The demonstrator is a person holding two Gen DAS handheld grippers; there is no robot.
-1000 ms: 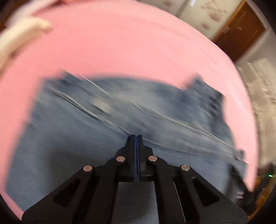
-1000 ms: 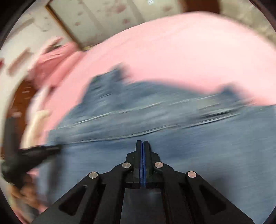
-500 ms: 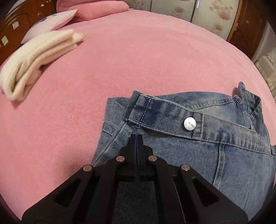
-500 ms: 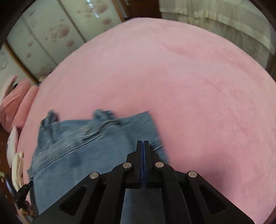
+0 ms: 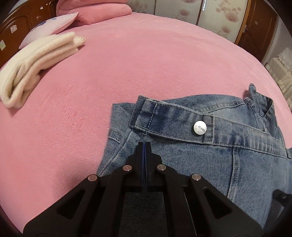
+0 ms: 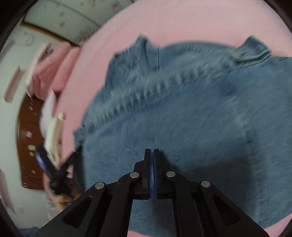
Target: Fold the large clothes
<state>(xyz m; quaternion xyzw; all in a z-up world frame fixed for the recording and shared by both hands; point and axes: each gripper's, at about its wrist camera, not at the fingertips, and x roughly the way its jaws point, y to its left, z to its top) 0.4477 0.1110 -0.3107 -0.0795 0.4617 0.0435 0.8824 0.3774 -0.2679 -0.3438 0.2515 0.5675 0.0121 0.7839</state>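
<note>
Right wrist view motion-blurred: jeans seams indistinct. Left wrist view: jeans cut off beyond the button.

One pair of jeans on pink bed cover. One metal button on waistband. One folded cream towel. Two pillows by headboard: one pale pink pillow, one deeper pink pillow. My grippers: two, left gripper and right gripper. Four silver pins counted on each.
</note>
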